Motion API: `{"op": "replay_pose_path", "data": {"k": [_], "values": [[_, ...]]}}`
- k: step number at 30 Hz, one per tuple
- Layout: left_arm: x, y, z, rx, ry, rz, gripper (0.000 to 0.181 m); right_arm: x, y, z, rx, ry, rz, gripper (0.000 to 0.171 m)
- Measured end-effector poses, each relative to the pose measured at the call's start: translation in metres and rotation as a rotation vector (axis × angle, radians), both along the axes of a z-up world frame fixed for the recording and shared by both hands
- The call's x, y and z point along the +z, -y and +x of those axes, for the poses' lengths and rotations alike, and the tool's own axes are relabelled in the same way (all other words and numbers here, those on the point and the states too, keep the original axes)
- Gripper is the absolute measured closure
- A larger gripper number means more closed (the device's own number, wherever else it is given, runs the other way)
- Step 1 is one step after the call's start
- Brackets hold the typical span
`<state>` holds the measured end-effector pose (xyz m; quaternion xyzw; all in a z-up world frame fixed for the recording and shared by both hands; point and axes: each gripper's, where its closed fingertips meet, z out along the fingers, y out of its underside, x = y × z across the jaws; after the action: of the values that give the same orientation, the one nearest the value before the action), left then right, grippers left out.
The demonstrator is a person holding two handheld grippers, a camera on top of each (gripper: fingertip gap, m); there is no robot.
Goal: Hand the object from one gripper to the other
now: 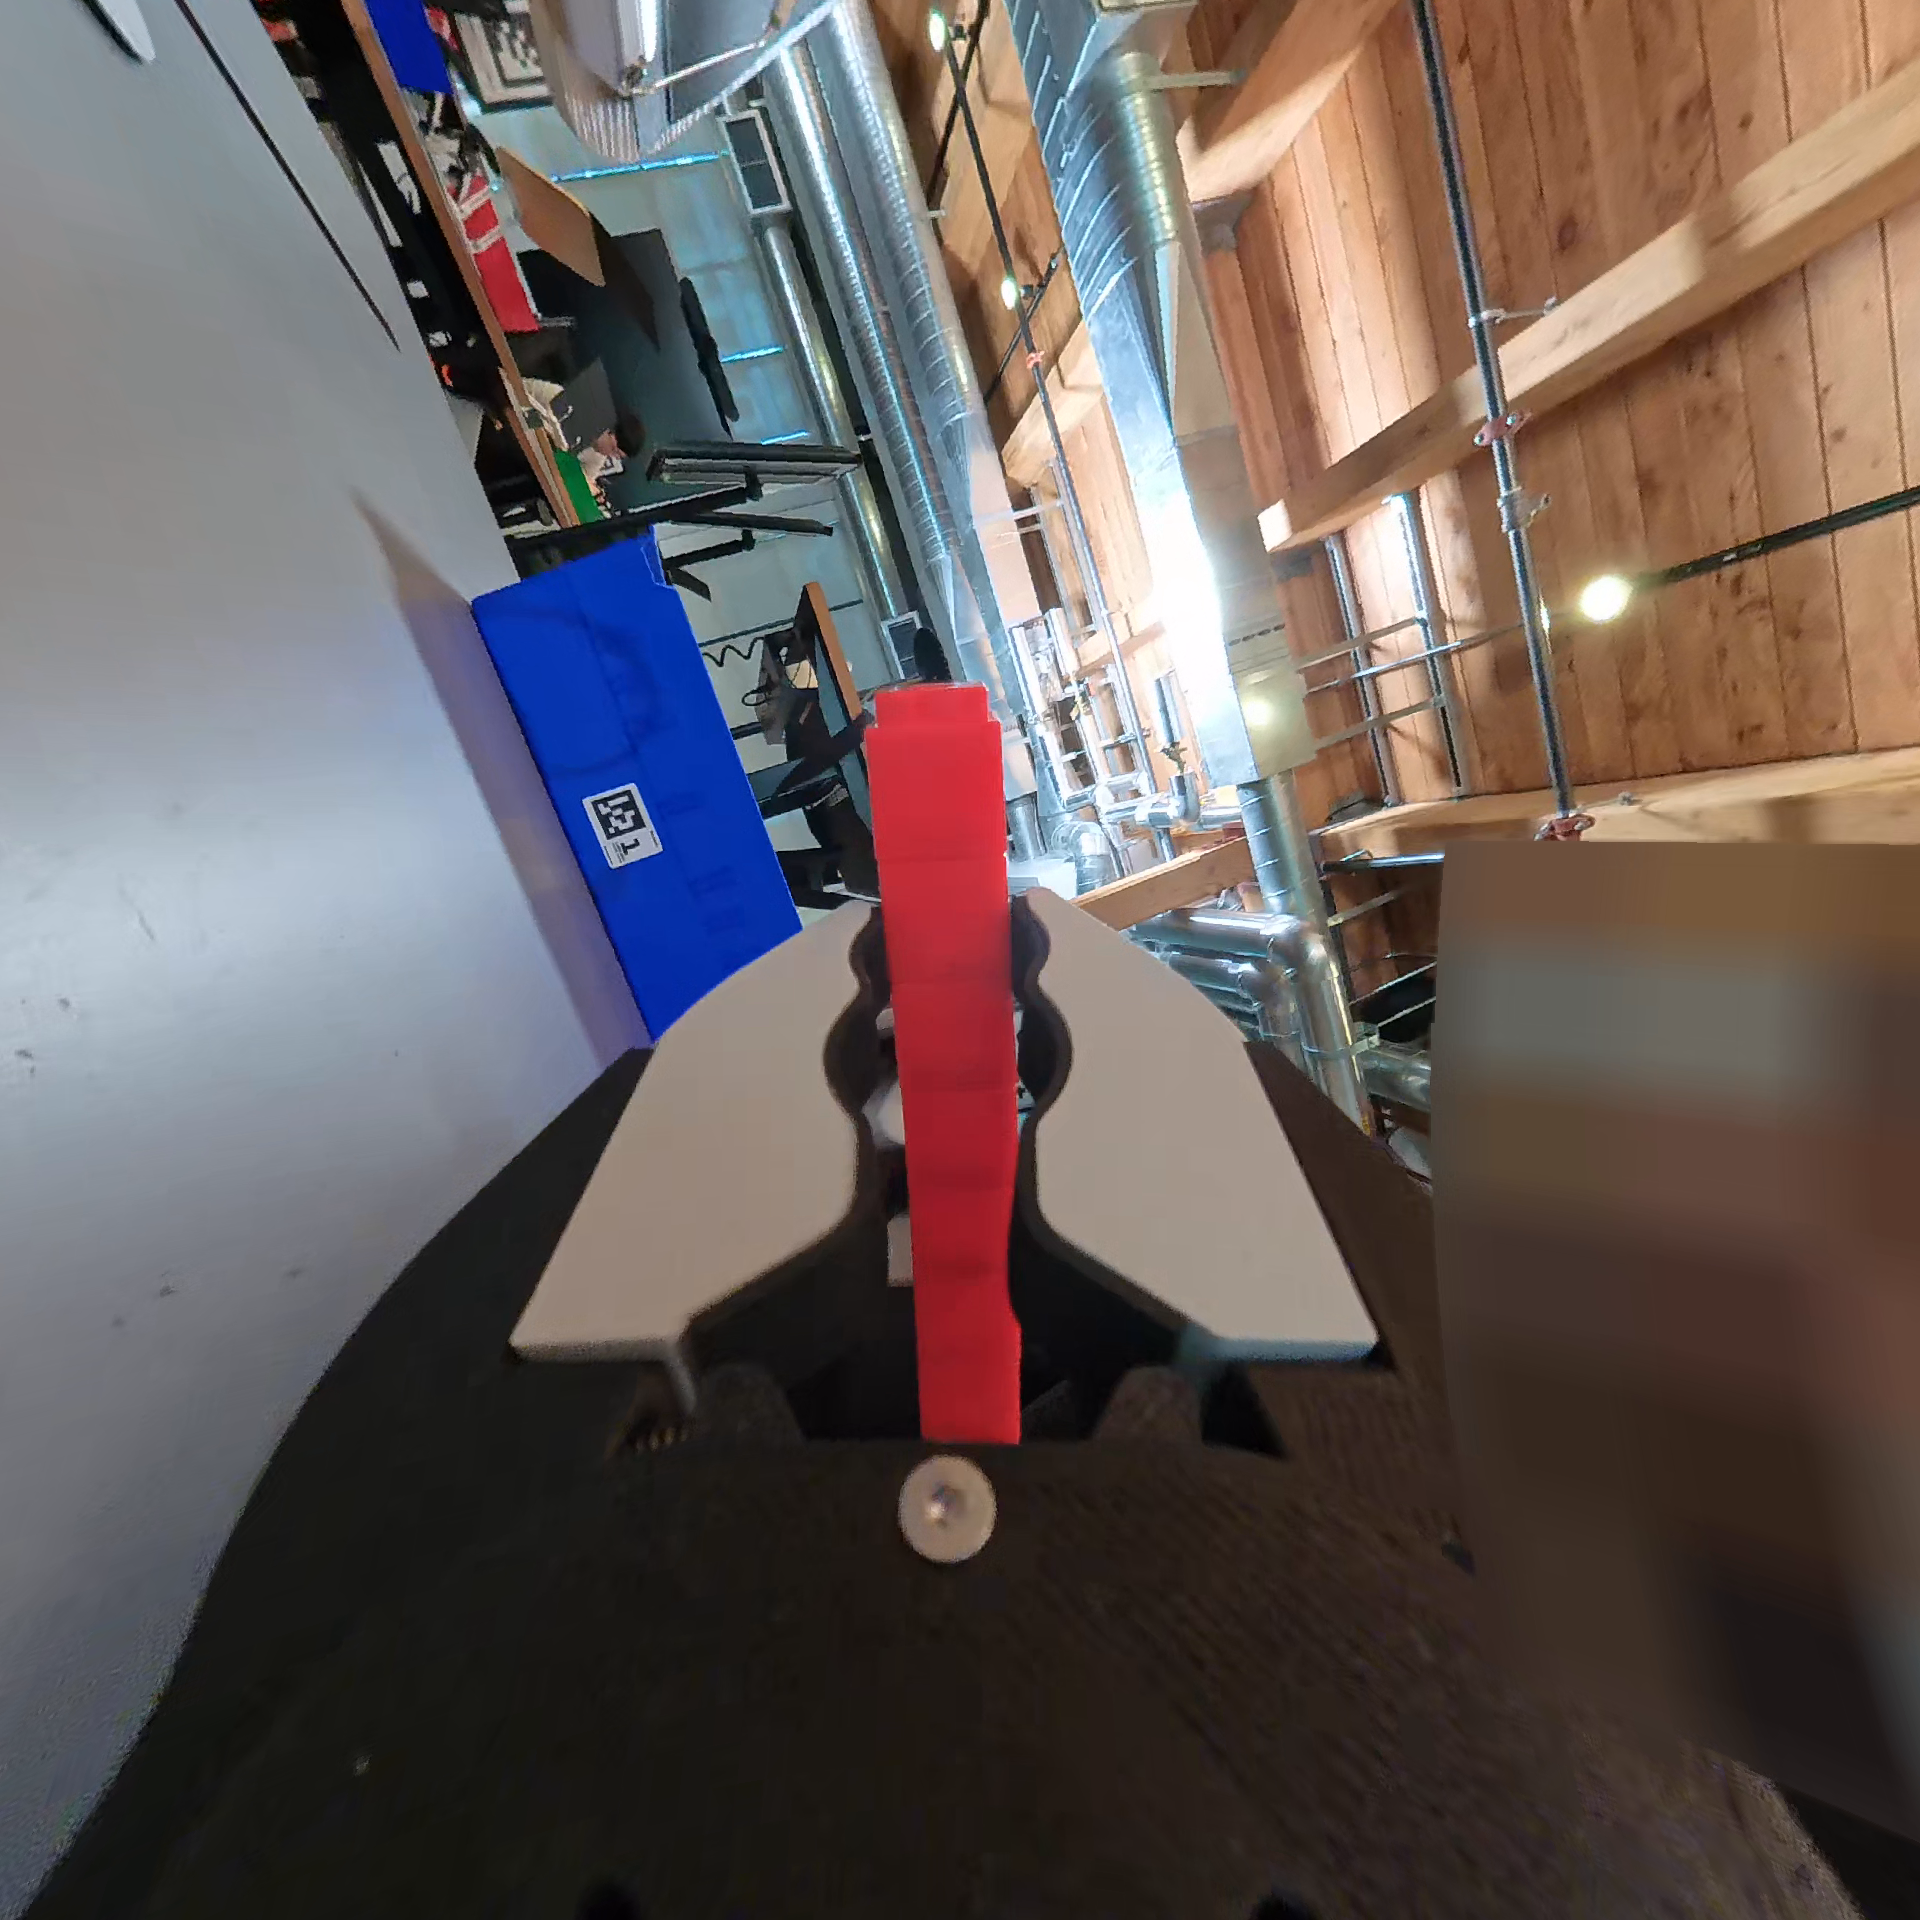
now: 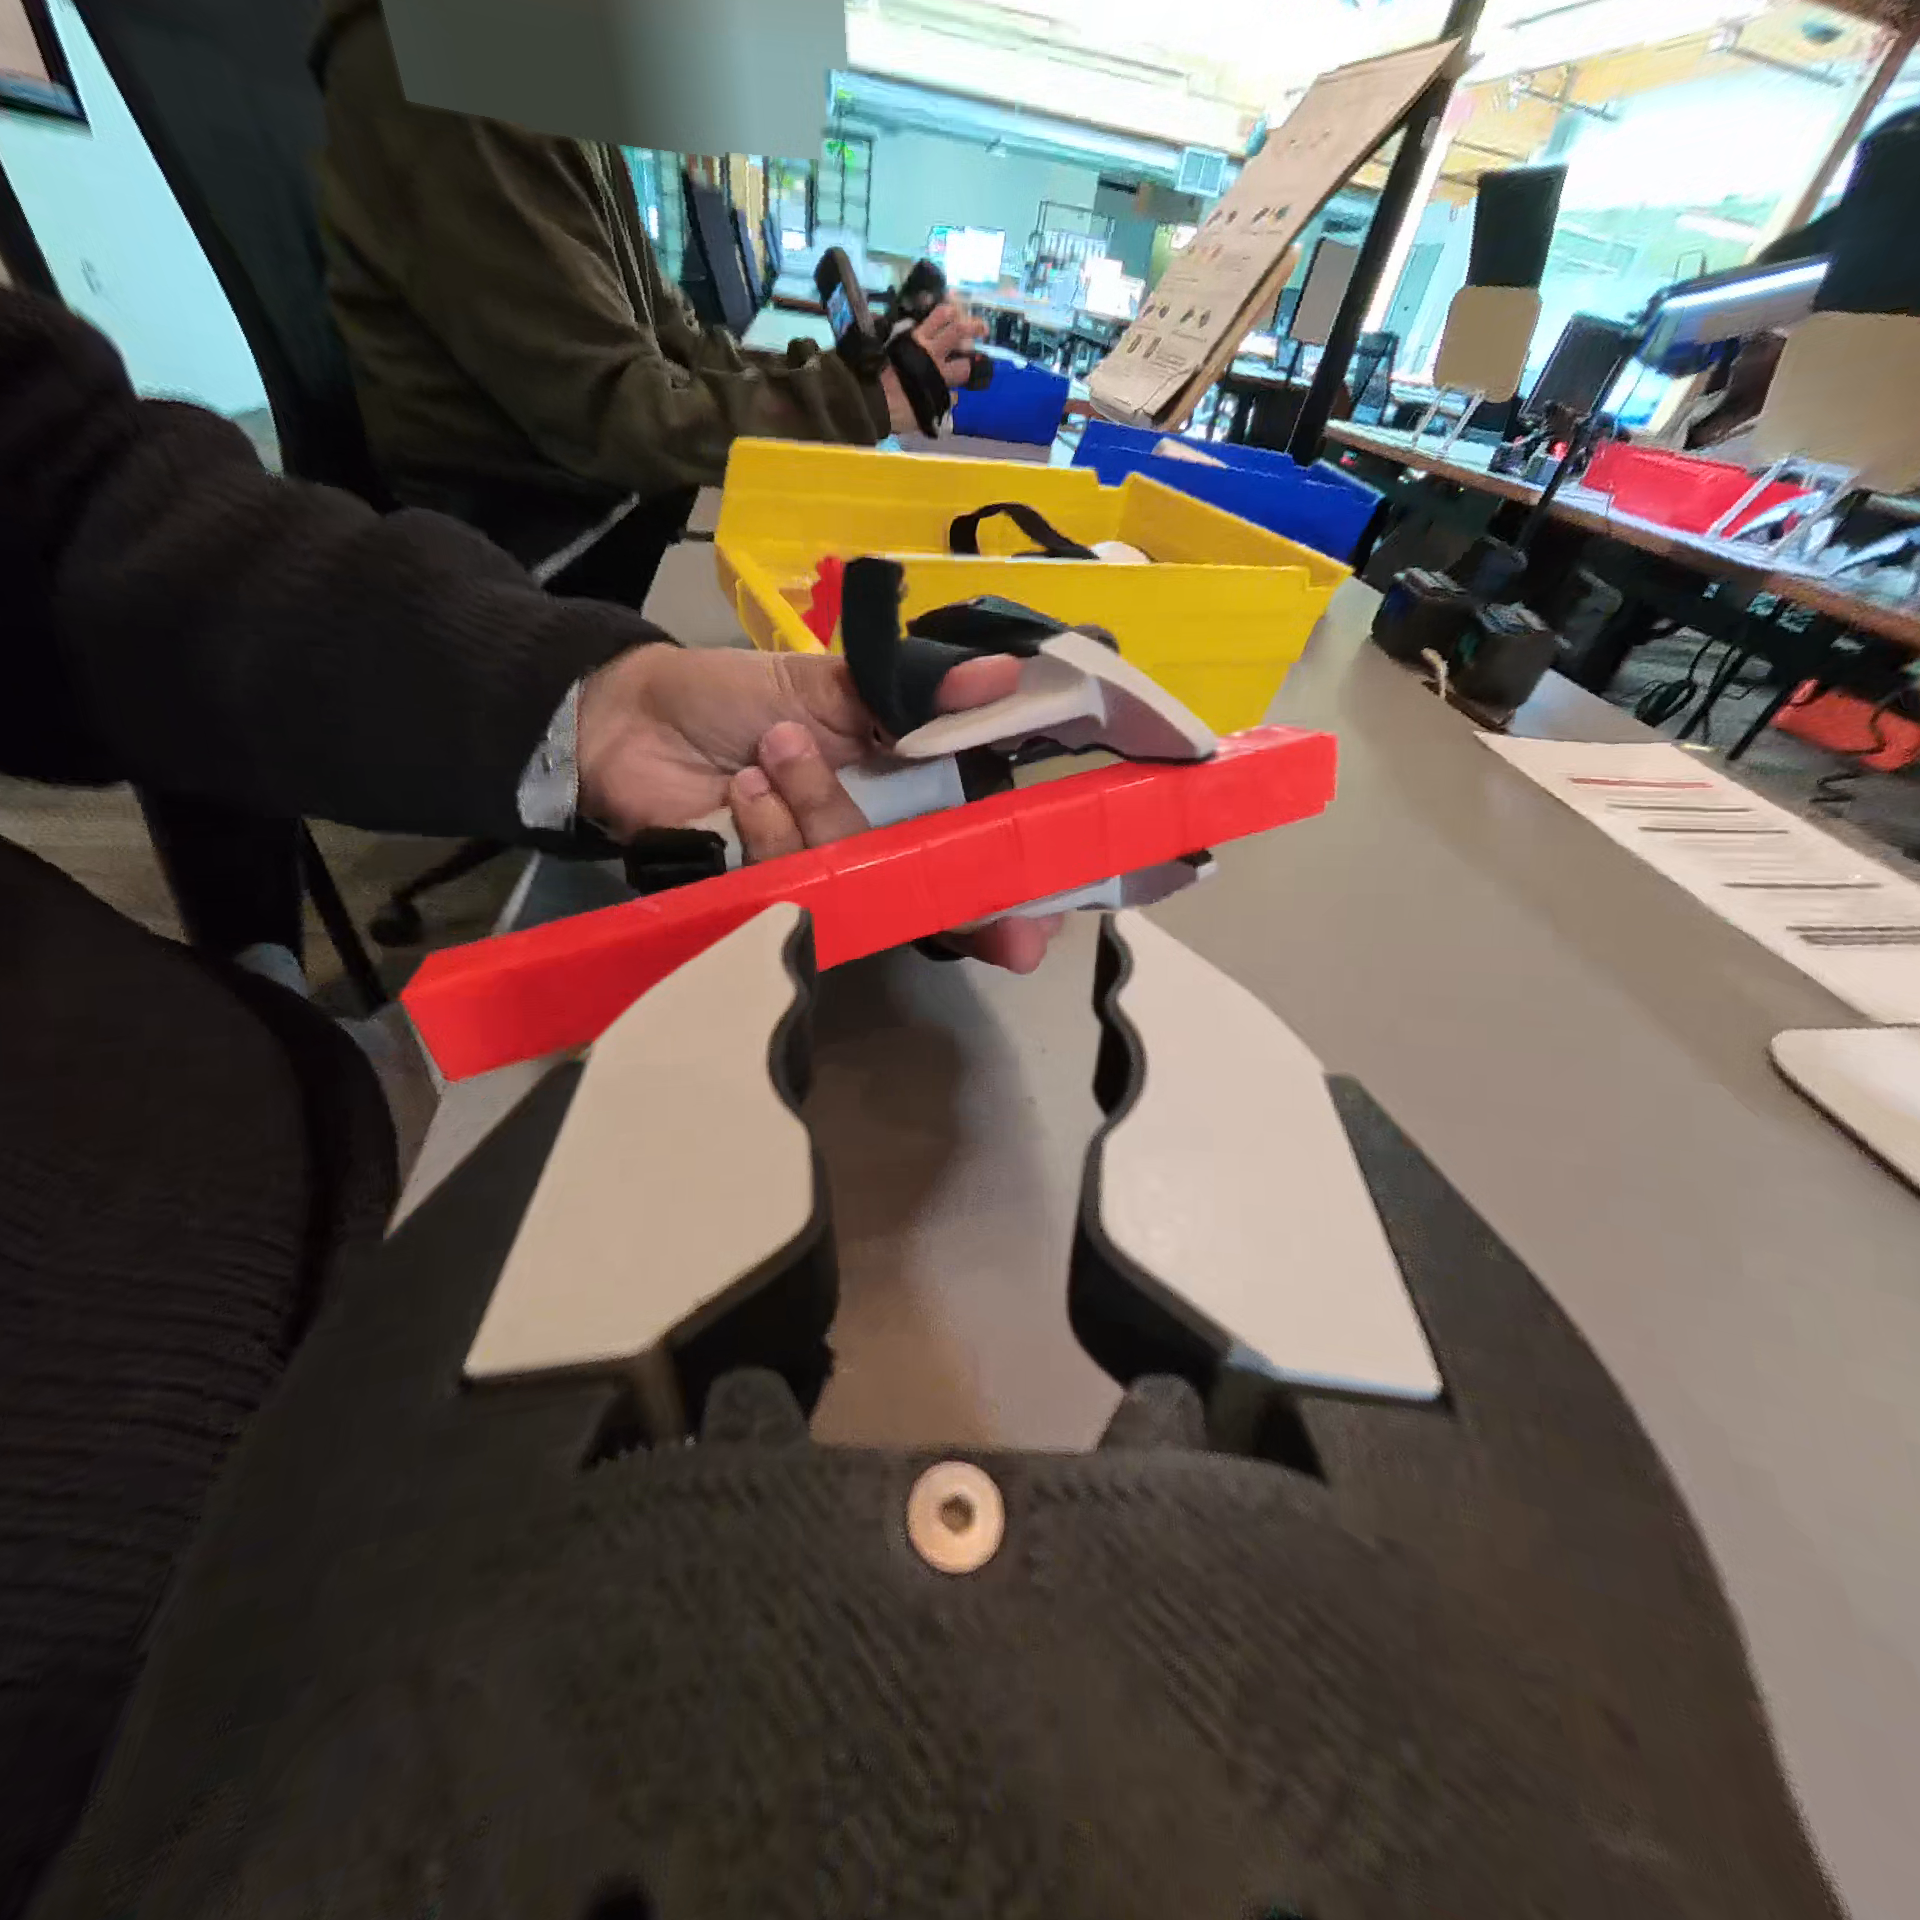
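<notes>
A long red bar of joined blocks (image 1: 951, 1060) runs lengthwise between my left gripper's fingers. My left gripper (image 1: 948, 914) is shut on it and tilted upward toward the ceiling. In the right wrist view the same red bar (image 2: 873, 894) lies across the frame, held by the left gripper (image 2: 1164, 800) in a person's hand (image 2: 707, 743) above the grey table (image 2: 1403, 1018). My right gripper (image 2: 951, 925) is open and empty, just below and in front of the bar. Its left fingertip overlaps the bar's lower edge.
A yellow bin (image 2: 1039, 582) with black straps stands behind the hand, with blue bins (image 2: 1236, 483) farther back. A second person (image 2: 540, 343) sits at the far left. Printed paper (image 2: 1745, 852) and a white board (image 2: 1860, 1091) lie at right. A blue bin (image 1: 634, 769) shows in the left view.
</notes>
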<state>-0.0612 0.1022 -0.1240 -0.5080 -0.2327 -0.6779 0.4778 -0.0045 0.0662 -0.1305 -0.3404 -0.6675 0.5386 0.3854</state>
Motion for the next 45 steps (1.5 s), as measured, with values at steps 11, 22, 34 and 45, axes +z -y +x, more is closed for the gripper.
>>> {"op": "replay_pose_path", "data": {"k": [11, 22, 34, 45], "values": [[-0.009, -0.001, 0.021, -0.103, 0.033, -0.058, 0.158, -0.023, 0.016, -0.002, -0.089, -0.202, 0.806, 0.105], [-0.013, 0.002, 0.053, -0.228, -0.011, -0.080, 0.159, -0.024, 0.023, -0.005, -0.162, -0.360, 1.240, 0.131], [-0.008, -0.005, 0.031, -0.064, -0.130, -0.054, 0.094, -0.013, 0.013, -0.005, -0.232, -0.358, 1.196, 0.148], [0.001, -0.006, 0.022, 0.115, -0.514, 0.048, 0.076, 0.017, -0.040, -0.003, -0.344, -0.134, 0.358, 0.148]]}}
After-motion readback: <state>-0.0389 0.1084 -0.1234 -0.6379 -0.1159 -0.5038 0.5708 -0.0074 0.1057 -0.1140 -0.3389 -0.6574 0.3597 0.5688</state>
